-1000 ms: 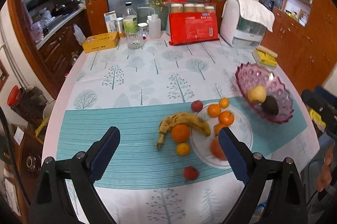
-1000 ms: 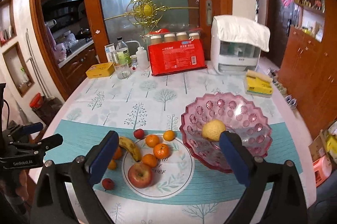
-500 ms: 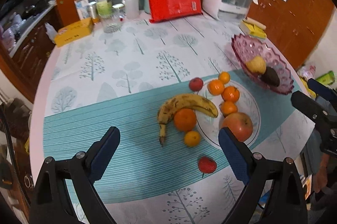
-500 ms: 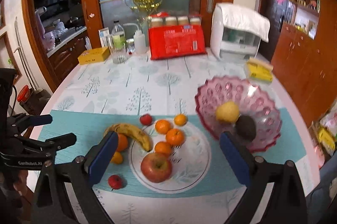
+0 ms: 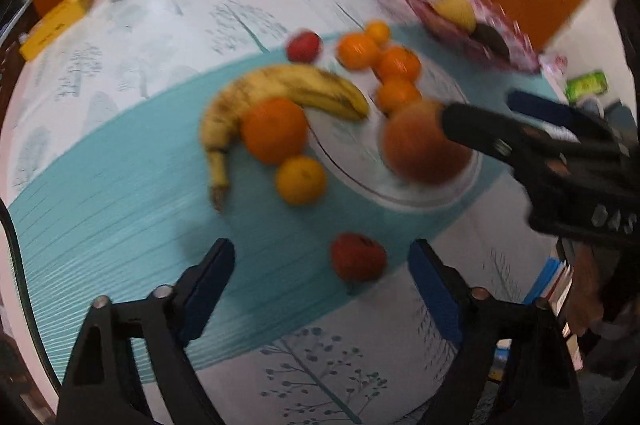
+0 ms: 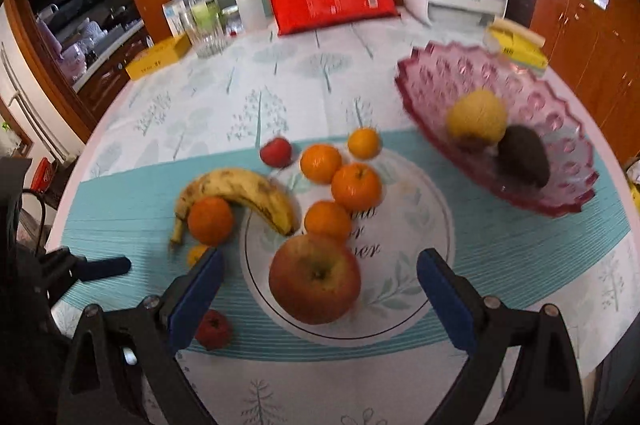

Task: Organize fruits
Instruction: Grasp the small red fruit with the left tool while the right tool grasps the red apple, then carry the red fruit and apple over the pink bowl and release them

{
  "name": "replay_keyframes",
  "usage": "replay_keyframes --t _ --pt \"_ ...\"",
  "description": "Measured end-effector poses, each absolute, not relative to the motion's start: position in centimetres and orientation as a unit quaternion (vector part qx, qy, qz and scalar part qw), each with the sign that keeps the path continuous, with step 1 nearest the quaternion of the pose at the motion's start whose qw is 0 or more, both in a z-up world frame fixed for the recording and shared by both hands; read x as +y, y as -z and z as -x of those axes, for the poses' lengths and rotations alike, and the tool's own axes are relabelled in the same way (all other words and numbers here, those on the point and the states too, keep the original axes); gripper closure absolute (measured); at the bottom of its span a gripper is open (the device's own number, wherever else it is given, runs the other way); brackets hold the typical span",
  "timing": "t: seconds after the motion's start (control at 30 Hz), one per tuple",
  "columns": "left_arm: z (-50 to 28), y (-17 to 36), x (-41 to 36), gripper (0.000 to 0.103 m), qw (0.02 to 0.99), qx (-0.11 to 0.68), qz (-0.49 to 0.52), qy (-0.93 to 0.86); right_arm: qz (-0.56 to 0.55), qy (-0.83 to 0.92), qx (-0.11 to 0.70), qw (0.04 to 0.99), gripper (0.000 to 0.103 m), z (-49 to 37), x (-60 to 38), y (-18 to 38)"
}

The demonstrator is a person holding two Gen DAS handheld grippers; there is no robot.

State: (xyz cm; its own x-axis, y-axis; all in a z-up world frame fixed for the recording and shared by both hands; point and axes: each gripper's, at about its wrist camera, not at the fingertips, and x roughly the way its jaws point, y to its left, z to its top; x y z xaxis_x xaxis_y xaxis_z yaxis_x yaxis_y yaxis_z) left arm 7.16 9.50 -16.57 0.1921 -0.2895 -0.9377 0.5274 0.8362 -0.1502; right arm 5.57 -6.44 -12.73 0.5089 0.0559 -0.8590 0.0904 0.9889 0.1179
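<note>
The white plate (image 6: 404,225) serves as landmark: an apple (image 6: 315,278) sits on its near edge, three oranges (image 6: 343,187) behind it, a banana (image 6: 244,193) overlapping its left rim. The right gripper (image 6: 318,299) hangs over the apple, jaws spread wide — nothing touching the pads. Right of the plate stands a pink bowl (image 6: 560,129); left of it, off the rim, a small red fruit (image 6: 213,329).

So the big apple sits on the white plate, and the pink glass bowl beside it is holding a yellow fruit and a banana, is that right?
Not quite. The apple does sit on the white plate, but the pink glass bowl holds the yellow fruit and a dark fruit, not a banana. The banana lies beside the plate, its tip over the rim, as the right wrist view shows.
</note>
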Motion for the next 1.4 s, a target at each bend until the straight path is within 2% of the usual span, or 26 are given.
replay_keyframes --t 0.2,0.3,0.37,0.5,0.57,0.63,1.07,1.4 --pt "-5.9 18.4 7.7 0.031 0.752 0.584 -0.115 0.284 -0.089 0.003 0.519 0.85 0.007 -6.1 -6.8 15.1" --pt "-5.8 18.7 7.3 0.043 0.753 0.585 -0.105 0.284 -0.096 0.0 0.527 0.844 0.01 -6.3 -7.1 16.0" --pt "-5.8 19.0 7.3 0.053 0.754 0.585 -0.097 0.283 -0.098 -0.001 0.531 0.842 0.014 -6.6 -7.1 16.5" --pt "-5.9 19.3 7.2 0.06 0.76 0.585 -0.081 0.272 -0.1 -0.013 0.544 0.833 0.025 -7.2 -7.0 17.5" --pt "-5.9 19.2 7.3 0.065 0.762 0.584 -0.074 0.269 -0.104 -0.022 0.548 0.83 0.034 -7.3 -6.8 17.9" --pt "-5.9 19.3 7.6 0.069 0.763 0.586 -0.066 0.267 -0.107 -0.026 0.548 0.829 0.035 -7.3 -6.8 18.0" --pt "-5.2 19.2 8.4 0.07 0.766 0.589 -0.044 0.253 -0.128 -0.034 0.546 0.827 0.036 -5.9 -7.9 17.8" --pt "-4.7 16.7 7.4 0.071 0.778 0.569 -0.057 0.261 -0.131 -0.021 0.525 0.841 0.036 -3.8 -9.2 14.7"
